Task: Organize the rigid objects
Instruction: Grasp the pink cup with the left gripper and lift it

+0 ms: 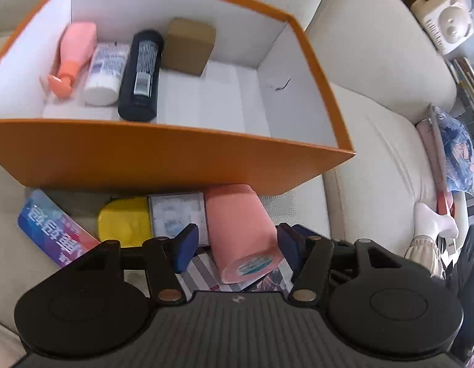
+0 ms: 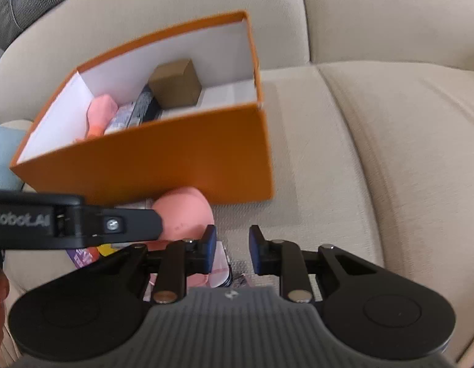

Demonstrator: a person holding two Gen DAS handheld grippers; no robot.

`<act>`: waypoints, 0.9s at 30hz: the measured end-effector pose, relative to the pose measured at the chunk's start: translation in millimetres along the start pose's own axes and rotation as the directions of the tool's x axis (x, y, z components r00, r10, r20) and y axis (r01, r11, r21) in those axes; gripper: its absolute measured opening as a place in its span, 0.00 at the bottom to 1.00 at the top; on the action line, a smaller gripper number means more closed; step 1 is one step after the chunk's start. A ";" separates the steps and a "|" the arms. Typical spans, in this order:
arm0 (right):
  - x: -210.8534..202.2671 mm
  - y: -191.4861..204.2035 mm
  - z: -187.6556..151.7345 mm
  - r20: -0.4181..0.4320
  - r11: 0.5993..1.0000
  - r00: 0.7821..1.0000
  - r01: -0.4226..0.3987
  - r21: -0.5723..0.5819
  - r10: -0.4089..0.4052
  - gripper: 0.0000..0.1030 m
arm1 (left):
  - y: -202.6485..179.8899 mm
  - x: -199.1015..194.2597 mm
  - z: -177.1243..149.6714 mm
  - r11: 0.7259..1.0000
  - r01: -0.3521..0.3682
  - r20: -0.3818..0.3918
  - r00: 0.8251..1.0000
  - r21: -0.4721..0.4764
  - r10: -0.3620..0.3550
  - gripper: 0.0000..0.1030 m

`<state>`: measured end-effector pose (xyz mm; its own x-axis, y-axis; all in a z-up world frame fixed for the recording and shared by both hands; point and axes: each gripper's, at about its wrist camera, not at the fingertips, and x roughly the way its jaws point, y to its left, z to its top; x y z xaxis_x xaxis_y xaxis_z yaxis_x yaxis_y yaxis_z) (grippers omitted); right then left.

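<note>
An orange box (image 1: 175,156) stands on a cream sofa. It holds a pink spray bottle (image 1: 74,52), a white tube (image 1: 105,73), a black cylinder (image 1: 141,73) and a small brown carton (image 1: 189,46). In front of the box lies a pink cylinder (image 1: 240,233). My left gripper (image 1: 237,242) is open around the cylinder, with a gap at the left pad. Beside it lie a yellow case (image 1: 125,220), a mask packet (image 1: 175,211) and a blue pack (image 1: 49,230). My right gripper (image 2: 232,245) hovers just right of the pink cylinder (image 2: 184,214). Its jaws are narrowly open with nothing between them. The left gripper's arm (image 2: 77,224) crosses in front of the orange box (image 2: 144,165).
The sofa seat (image 2: 375,159) stretches to the right of the box, with the backrest (image 2: 390,15) behind. A socked foot (image 1: 436,224) and a blue patterned bag (image 1: 457,156) sit at the sofa's right end. A white panda-faced appliance (image 1: 448,27) stands beyond.
</note>
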<state>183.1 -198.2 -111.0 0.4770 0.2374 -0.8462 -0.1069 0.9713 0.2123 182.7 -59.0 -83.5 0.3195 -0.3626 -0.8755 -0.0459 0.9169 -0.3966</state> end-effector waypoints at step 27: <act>-17.5 48.2 -53.3 -0.107 0.986 0.985 -0.146 -0.083 0.137 0.13 | 39.5 -58.9 -71.4 0.989 0.064 0.038 0.997 0.133 -0.069 0.60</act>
<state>123.1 -154.9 -112.0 0.3618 0.3683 -0.8564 -0.2480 0.9236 0.2924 94.5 -13.4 -67.3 0.3577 -0.4185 -0.8348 0.1004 0.9060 -0.4112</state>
